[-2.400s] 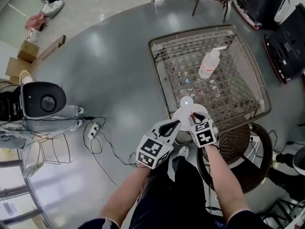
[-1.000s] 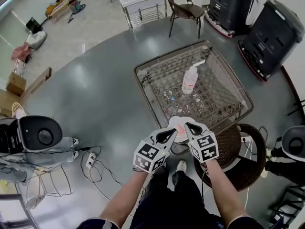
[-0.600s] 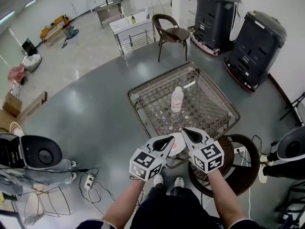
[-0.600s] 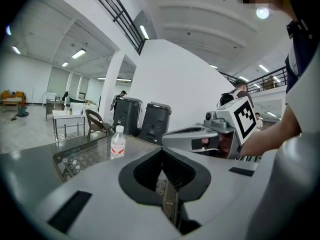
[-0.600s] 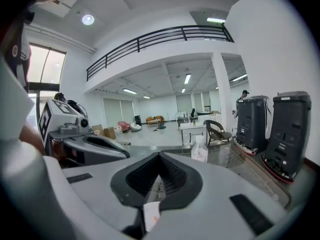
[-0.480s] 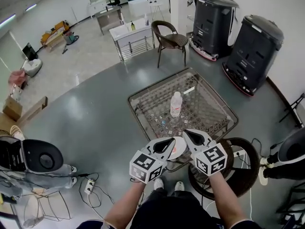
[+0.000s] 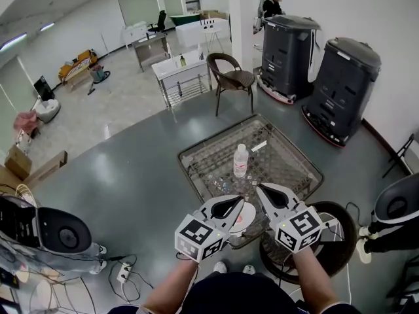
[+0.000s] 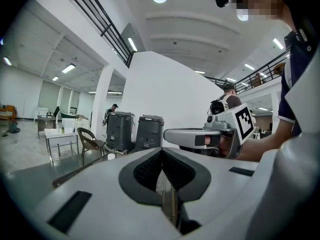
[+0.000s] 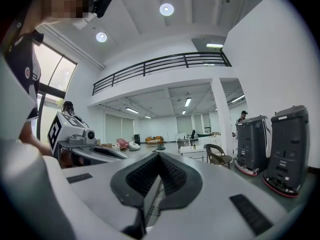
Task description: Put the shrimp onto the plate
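Lifted off the plate (image 7: 249, 209) since the earlier frames, the left gripper (image 7: 234, 203) and right gripper (image 7: 263, 190) pointed level across the hall, side by side at the near edge of the wire table (image 7: 281, 165). Each pair of jaws was pressed together on nothing. The shrimp (image 7: 242, 219) showed only as a small reddish patch on the white plate between the grippers, nearer than the bottle (image 7: 241, 160).

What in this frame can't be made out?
Shrimp: head view, too small to tell on the plate, which the left gripper partly covers.
Plate: neither gripper view shows it; each gripper's own body fills the lower picture.
Bottle label: head view, too small to read.
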`<act>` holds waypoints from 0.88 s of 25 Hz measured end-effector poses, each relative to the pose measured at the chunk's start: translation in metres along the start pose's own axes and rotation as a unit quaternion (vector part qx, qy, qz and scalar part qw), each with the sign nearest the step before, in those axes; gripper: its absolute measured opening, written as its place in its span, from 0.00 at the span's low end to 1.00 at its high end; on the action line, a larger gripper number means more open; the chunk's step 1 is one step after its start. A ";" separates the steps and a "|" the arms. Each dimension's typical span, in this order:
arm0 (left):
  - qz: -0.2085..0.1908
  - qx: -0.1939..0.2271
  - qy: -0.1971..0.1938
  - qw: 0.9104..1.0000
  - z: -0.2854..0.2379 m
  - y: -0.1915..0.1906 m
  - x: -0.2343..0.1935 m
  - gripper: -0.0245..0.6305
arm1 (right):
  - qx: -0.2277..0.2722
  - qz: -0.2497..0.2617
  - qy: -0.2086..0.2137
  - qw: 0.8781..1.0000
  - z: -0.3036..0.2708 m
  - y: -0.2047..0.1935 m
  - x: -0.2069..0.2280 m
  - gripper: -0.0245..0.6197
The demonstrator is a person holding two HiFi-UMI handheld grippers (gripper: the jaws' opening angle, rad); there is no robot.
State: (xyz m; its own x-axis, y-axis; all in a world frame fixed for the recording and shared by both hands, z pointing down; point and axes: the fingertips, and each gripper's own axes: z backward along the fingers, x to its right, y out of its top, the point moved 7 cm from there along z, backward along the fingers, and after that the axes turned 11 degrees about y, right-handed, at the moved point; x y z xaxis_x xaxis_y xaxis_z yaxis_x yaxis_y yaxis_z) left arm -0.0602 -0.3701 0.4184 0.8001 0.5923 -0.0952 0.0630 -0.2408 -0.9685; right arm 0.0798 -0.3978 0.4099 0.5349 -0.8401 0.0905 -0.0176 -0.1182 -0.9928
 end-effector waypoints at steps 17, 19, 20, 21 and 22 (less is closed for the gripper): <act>-0.004 0.025 0.008 1.000 0.007 0.025 -0.003 0.05 | 0.022 -0.013 0.018 0.999 -0.004 0.018 -0.002 0.05; -0.002 0.025 0.007 1.000 0.006 0.025 -0.003 0.05 | 0.021 -0.015 0.020 0.999 -0.004 0.018 -0.001 0.05; -0.002 0.025 0.006 1.000 0.005 0.025 -0.002 0.05 | 0.020 -0.016 0.022 0.999 -0.004 0.018 0.000 0.05; -0.001 0.024 0.006 1.000 0.005 0.025 -0.002 0.05 | 0.020 -0.016 0.024 0.999 -0.004 0.018 0.001 0.05; -0.001 0.024 0.006 1.000 0.004 0.025 -0.001 0.05 | 0.020 -0.017 0.026 0.999 -0.004 0.018 0.001 0.05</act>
State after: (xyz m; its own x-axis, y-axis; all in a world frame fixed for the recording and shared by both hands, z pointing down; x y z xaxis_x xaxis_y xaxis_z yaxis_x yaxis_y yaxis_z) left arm -0.0622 -0.3735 0.3937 0.8076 0.5827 -0.0906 0.0365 -0.2026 -0.9786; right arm 0.0769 -0.4027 0.3926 0.4899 -0.8625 0.1266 0.0346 -0.1259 -0.9914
